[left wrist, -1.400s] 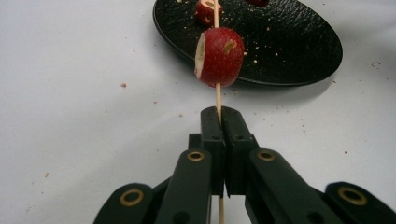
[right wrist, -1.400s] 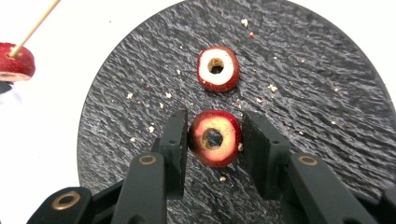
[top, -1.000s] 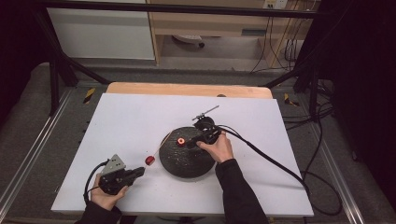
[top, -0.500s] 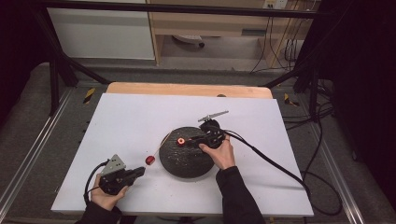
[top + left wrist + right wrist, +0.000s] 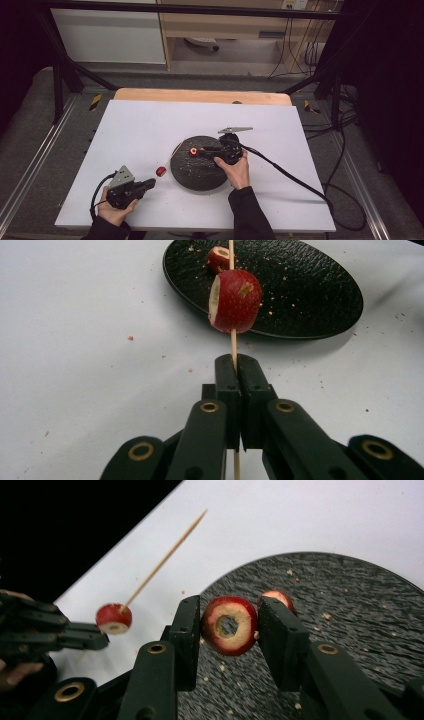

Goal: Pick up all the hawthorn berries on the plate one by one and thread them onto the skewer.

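Centrally, a white table top [image 5: 150, 125] carries everything, and a round black plate [image 5: 200, 172] with a rough, crumb-dusted surface sits near its middle.

At about 7 o'clock from the plate, well apart from it, the person's left hand holds the left gripper [image 5: 148, 184] low over the table. Its jaws are pressed tight together on a thin wooden skewer [image 5: 232, 347], which runs straight out from between them toward the plate, at roughly 1 o'clock in the high view. A cored red fruit piece [image 5: 235, 301] is threaded on that skewer just beyond the jaw tips, off the plate's rim at its 9 o'clock side.

Over the plate's upper part, near 12 o'clock, the right hand holds the right gripper [image 5: 201, 152], its jaws pointing toward 9 o'clock. These jaws stand narrowly apart and clamp a red fruit ring [image 5: 229, 625] by its sides, the pale cut face and round cored hole turned toward the gripper's camera.

Smallest, a further red fruit bit [image 5: 276, 598] lies on the plate just behind the held ring, and pale crumbs [image 5: 325, 616] are scattered across the dark surface.
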### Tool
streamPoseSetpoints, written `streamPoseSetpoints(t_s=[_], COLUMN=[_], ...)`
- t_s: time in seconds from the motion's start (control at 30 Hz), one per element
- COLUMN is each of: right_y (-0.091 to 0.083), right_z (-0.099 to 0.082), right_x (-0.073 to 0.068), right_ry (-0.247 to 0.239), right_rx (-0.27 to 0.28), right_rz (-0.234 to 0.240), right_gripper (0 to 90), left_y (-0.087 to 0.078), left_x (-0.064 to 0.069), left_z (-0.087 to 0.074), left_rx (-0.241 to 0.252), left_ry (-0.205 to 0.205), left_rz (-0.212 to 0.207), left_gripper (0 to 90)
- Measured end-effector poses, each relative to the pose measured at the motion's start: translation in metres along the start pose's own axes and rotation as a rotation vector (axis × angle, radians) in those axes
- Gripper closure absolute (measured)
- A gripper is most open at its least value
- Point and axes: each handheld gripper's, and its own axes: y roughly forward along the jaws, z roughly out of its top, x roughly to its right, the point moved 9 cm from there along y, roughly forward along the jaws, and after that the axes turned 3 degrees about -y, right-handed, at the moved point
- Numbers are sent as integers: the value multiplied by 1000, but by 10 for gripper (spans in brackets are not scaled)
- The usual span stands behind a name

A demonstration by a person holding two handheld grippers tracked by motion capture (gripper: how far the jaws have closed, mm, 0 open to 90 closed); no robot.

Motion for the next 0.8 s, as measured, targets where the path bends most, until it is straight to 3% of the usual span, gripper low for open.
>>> streamPoseSetpoints(t_s=[0.37, 0.8], right_y=[-1, -1], right_z=[4, 11], right_x=[-7, -14], right_ry=[61, 105], right_rx=[146, 264], right_rz=[37, 58], right_gripper=[627, 628], left_y=[-1, -2], left_x=[2, 5], left_z=[2, 4], left_rx=[12, 35], left_ry=[3, 5], left_rz=[1, 3], left_gripper=[887, 887])
